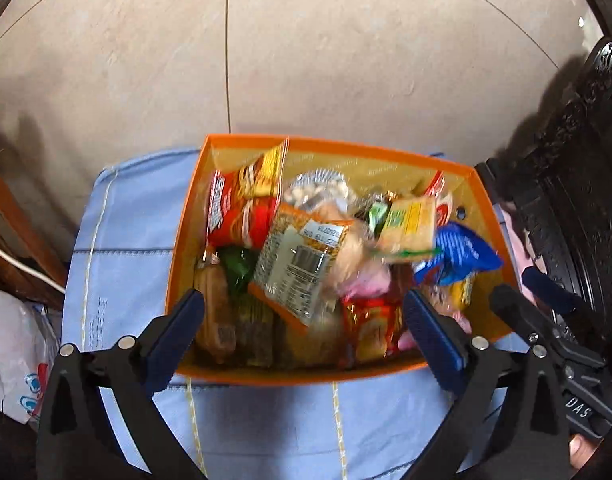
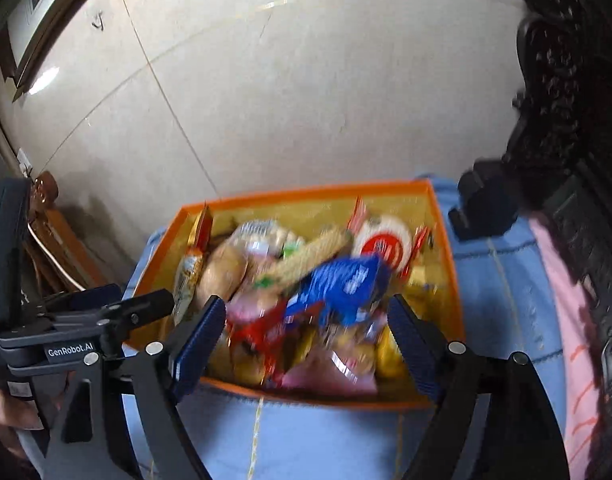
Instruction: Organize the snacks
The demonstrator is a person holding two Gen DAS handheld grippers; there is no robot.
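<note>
Your left gripper [image 1: 304,326] and right gripper [image 2: 306,334] hang spread wide, grasping nothing, over the orange box [image 1: 306,145] of snacks [image 1: 302,260] at frame centre.

Left gripper [image 1: 304,322], seen along its own fingers: jaws stand wide apart with nothing between the blue ribbed pads [image 1: 434,334]; both black fingers reach forward and downward. Right gripper [image 2: 302,332], seen along its own fingers: jaws likewise spread wide, pads [image 2: 198,340] bare, nothing clamped. In the left view the right gripper [image 1: 538,288] appears at the right edge, just beside the left one, its two fingers parted. In the right view the left gripper's body shows at the left edge, held in the person's left hand [image 2: 10,416].
</note>
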